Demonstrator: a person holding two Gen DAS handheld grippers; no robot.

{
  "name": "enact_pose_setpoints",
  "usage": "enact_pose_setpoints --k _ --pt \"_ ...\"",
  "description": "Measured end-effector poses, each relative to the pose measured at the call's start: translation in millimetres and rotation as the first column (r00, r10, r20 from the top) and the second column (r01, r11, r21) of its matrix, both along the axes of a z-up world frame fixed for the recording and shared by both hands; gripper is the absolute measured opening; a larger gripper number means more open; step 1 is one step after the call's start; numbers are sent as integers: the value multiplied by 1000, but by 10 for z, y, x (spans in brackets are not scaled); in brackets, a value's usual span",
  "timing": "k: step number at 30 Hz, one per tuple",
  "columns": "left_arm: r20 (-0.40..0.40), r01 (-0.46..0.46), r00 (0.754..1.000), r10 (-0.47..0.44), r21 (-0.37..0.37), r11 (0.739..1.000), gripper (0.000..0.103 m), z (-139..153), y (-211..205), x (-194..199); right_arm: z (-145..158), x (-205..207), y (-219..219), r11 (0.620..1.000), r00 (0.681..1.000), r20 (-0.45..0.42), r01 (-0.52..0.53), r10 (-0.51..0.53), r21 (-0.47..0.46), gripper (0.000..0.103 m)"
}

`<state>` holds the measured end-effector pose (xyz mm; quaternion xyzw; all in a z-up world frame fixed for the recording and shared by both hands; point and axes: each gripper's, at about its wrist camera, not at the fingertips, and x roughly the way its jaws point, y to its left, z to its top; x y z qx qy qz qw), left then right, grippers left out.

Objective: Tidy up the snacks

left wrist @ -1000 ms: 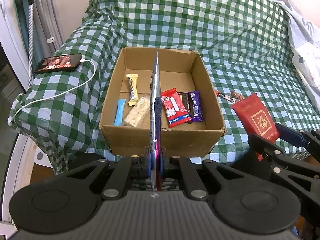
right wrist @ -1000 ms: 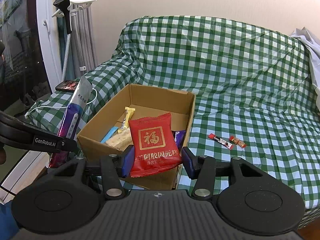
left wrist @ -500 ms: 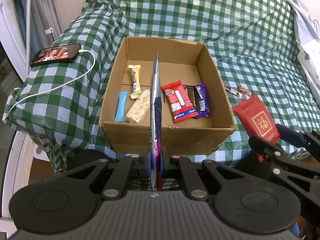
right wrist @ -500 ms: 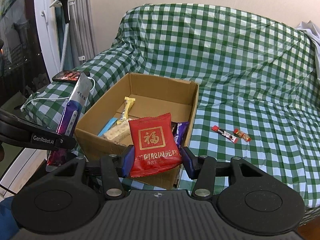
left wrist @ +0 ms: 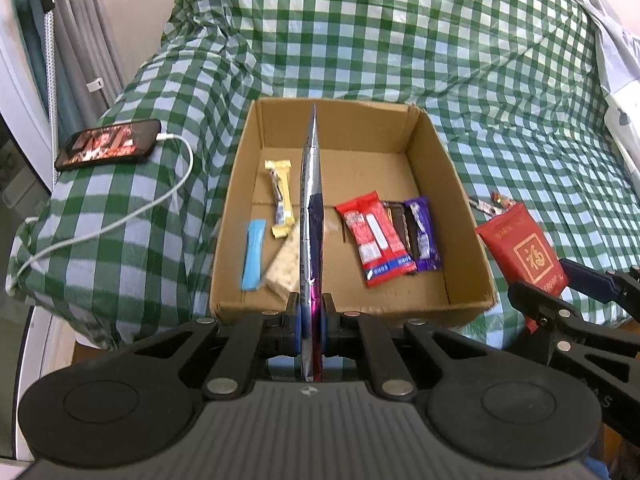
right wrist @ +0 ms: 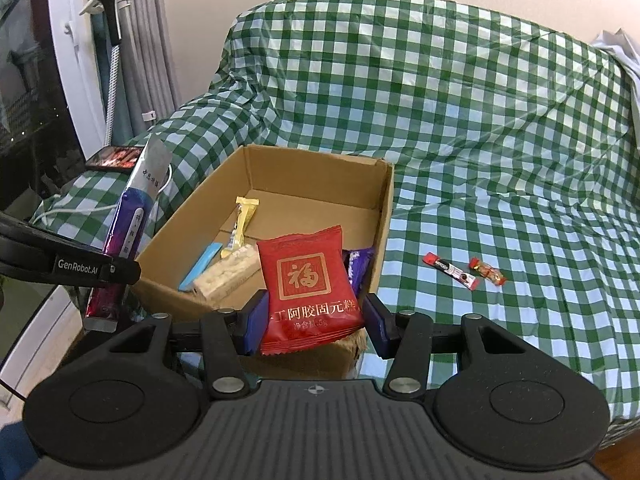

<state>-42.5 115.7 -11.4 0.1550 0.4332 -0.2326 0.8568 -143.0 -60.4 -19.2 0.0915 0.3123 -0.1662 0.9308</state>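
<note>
Left wrist view: box [left wrist: 430,152] at frame centre on sofa [left wrist: 500,80]. Inside, lower left: flat stick [left wrist: 253,254], bar [left wrist: 281,196], nougat block [left wrist: 286,262]; lower right: wafer pack [left wrist: 376,238], chocolate bar [left wrist: 422,234] just beside. Phone [left wrist: 108,148] upper left on armrest, cable [left wrist: 120,220] trailing below. Two small candies [right wrist: 464,273] right of box in right wrist view, on seat.

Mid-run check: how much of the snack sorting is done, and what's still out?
Done: five snacks lie in the cardboard box, among them a red bar and a yellow bar. In hand: the left gripper clamps a silver-purple packet, and the right gripper holds a red pouch, both short of the box. Left: two small candies on the checked cover.
</note>
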Motion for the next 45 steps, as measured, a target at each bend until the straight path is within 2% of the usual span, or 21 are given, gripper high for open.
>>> enact_pose_setpoints --k 11,25,37,42,43,44,45 --pt "-22 -14 1000 14 -11 1000 9 -67 -245 524 -23 558 -280 1000 1000 2 -3 3 15 53" --pt "-73 -21 997 25 52 998 9 -517 -593 1216 -363 1226 -662 998 998 -68 4 1 68 53" --pt "-97 -12 995 24 125 992 9 -839 -761 1501 -646 1500 -928 996 994 -113 10 1 94 53" --pt "-64 -7 998 16 145 989 11 -859 -812 1541 -694 1564 -968 995 993 -121 8 3 96 53" --pt "-42 4 999 2 156 988 26 -841 -837 1542 -699 1576 -975 995 993 -122 7 5 97 53" --pt "-21 15 1000 -11 167 986 65 -815 -861 1540 -699 1591 -989 995 993 -120 -2 14 100 55" --pt "-1 19 1000 -19 177 984 84 -781 -878 1542 -684 1608 -1000 995 993 -115 -11 23 103 57"
